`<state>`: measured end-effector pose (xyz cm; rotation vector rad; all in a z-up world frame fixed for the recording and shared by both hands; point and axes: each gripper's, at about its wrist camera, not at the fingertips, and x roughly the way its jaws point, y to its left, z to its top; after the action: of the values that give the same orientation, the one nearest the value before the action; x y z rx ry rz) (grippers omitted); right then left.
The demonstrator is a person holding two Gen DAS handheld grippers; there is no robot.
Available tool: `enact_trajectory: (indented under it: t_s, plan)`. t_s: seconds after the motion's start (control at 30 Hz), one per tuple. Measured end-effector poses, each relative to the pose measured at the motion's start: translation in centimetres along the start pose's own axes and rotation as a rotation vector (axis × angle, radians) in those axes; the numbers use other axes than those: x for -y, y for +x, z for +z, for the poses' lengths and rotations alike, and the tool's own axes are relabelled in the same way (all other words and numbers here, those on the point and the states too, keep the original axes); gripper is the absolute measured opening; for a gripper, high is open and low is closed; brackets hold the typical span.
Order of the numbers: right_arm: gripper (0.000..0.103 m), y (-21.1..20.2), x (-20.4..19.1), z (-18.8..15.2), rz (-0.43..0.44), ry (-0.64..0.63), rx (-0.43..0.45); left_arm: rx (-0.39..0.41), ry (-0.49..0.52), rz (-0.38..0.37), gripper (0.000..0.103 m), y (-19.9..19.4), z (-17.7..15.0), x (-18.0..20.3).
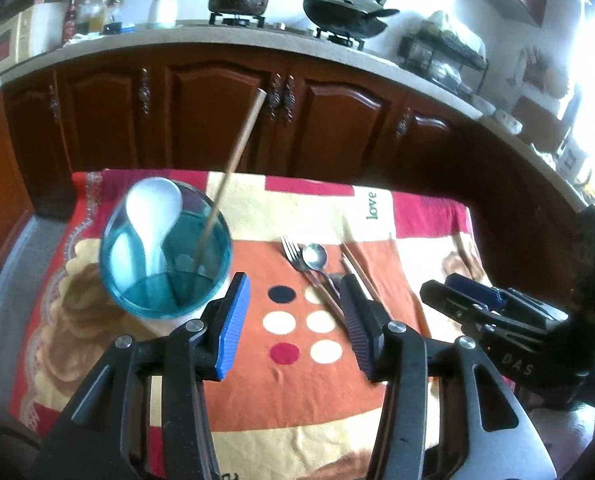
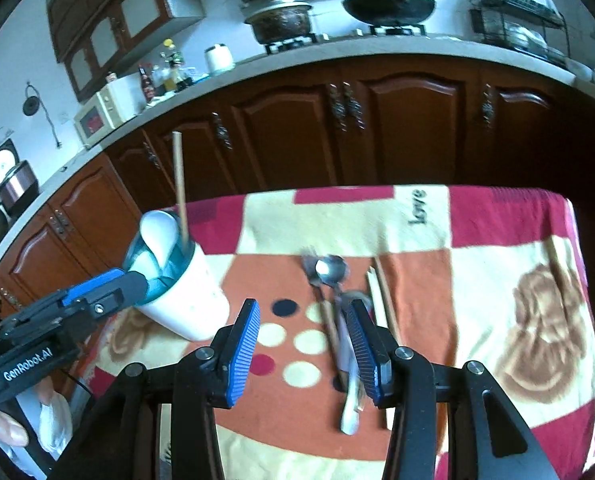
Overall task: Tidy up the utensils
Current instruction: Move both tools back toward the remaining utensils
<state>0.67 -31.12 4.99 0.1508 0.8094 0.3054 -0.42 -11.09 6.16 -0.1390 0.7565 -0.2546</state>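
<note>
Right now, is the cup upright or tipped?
Tipped. The cup leans with its mouth toward the cameras, its base on the cloth, holding a white spoon and a chopstick.

A grey countertop (image 2: 377,54) arcs across the upper frame over dark reddish-brown cabinet doors (image 2: 413,120) with ornate metal handles. At twelve o'clock a lidded pot (image 2: 281,20) and a black wok (image 2: 389,8) sit on burners under a range hood. Toward ten o'clock — a cream microwave (image 2: 101,114) and bottles (image 1: 93,12). At two o'clock stands a dish rack (image 2: 517,20). Bright daylight washes the right wall (image 1: 593,112) — walls are white.
</note>
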Motion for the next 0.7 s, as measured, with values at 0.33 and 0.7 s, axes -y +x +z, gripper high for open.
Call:
enact_trajectory:
  t_s: [0.33,0.7]
  plan:
    - [0.045,1.6,5.1,-2.8,-0.045,0.089,-0.068,-0.114,0.031,-0.018,0.046,3.4,-2.4,1.7]
    - [0.027,9.2,5.9,-2.9,0.085,0.099,-0.192,-0.188,0.026,-0.027,0.046,6.4,-3.2,1.8]
